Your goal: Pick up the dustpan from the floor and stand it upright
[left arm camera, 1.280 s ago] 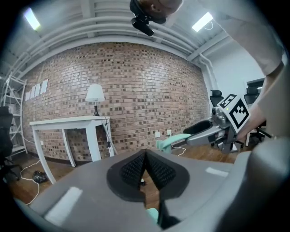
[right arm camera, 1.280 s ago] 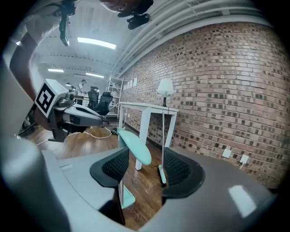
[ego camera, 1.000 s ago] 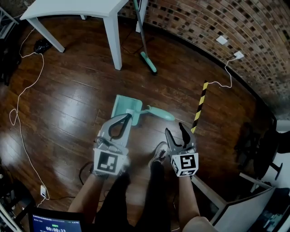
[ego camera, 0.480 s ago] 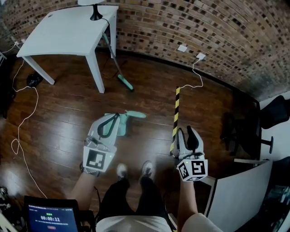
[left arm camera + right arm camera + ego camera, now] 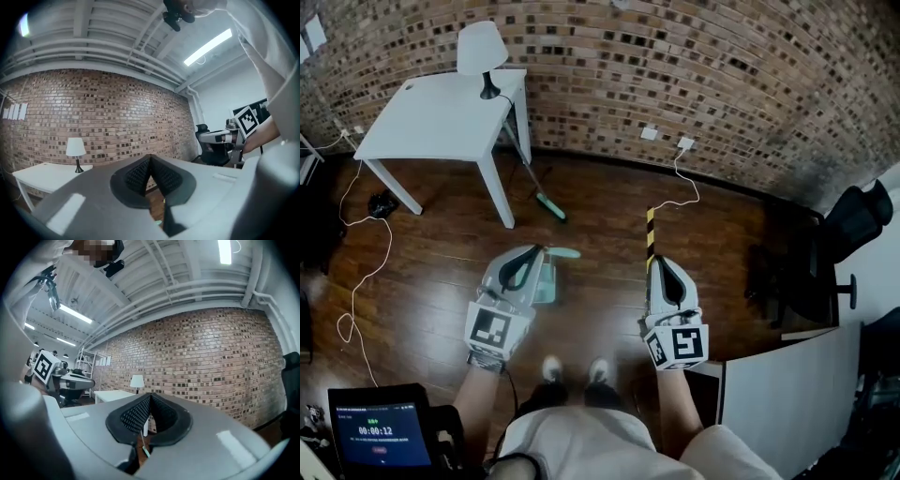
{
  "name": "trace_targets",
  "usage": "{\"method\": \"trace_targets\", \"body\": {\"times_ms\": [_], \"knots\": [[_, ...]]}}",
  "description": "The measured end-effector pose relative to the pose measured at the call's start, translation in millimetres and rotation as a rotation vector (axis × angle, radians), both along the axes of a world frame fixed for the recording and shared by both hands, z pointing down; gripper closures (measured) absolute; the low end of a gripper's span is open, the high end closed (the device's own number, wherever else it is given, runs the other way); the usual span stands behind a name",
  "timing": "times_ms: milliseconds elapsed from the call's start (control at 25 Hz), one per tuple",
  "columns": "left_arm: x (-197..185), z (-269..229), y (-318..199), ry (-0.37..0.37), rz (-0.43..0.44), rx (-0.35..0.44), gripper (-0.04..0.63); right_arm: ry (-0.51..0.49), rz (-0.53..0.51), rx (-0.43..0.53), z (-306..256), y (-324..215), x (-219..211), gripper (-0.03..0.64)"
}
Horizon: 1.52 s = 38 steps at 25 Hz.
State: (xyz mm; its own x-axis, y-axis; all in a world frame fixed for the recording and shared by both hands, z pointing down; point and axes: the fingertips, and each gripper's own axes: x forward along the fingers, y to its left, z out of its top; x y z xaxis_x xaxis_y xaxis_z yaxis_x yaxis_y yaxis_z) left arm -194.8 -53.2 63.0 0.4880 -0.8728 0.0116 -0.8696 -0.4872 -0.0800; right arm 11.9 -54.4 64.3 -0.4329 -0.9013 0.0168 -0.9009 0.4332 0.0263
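I hold two grippers level, both empty. The left gripper's [image 5: 532,253] fingers are pressed together, and the right gripper's [image 5: 662,263] fingers have just been closing, with nothing between them. One teal dustpan [image 5: 547,282] lies on the floor beneath my left gripper. One broom [image 5: 549,206] leans beside one white counter [image 5: 441,117].

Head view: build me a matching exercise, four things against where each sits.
1 white shaded lamp
2 teal plastic dustpan
3 yellow-and-black striped strip
4 black office chair

A right edge of the picture
B on the wooden floor, ahead of the person's shoes
C on the white square table
D flat on the floor, running toward the brick wall

Pairs: 1-C, 2-B, 3-D, 4-A
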Motion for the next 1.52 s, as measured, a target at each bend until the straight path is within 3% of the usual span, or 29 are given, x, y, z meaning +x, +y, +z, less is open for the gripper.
{"method": "trace_targets", "body": {"times_ms": [240, 480, 680, 1080, 1360, 1520], "knots": [[25, -34, 25, 0.033, 0.009, 0.018, 0.595, -0.033, -0.051, 0.023, -34, 23, 16, 0.603], [57, -31, 48, 0.021, 0.08, -0.004, 0.595, -0.107, -0.036, 0.032, -47, 50, 36, 0.603], [61, -28, 60, 0.035, 0.107, -0.019, 0.595, -0.13, -0.014, 0.029, -48, 57, 38, 0.603], [47, -30, 59, 0.055, 0.074, -0.002, 0.595, -0.117, -0.012, 0.036, -48, 55, 41, 0.603], [17, 7, 97, 0.021, 0.079, -0.047, 0.595, -0.039, 0.029, -0.016, -32, 101, 19, 0.603], [11, 17, 106, 0.064, 0.099, -0.102, 0.595, -0.102, 0.059, -0.063, -23, 126, 22, 0.603]]}}
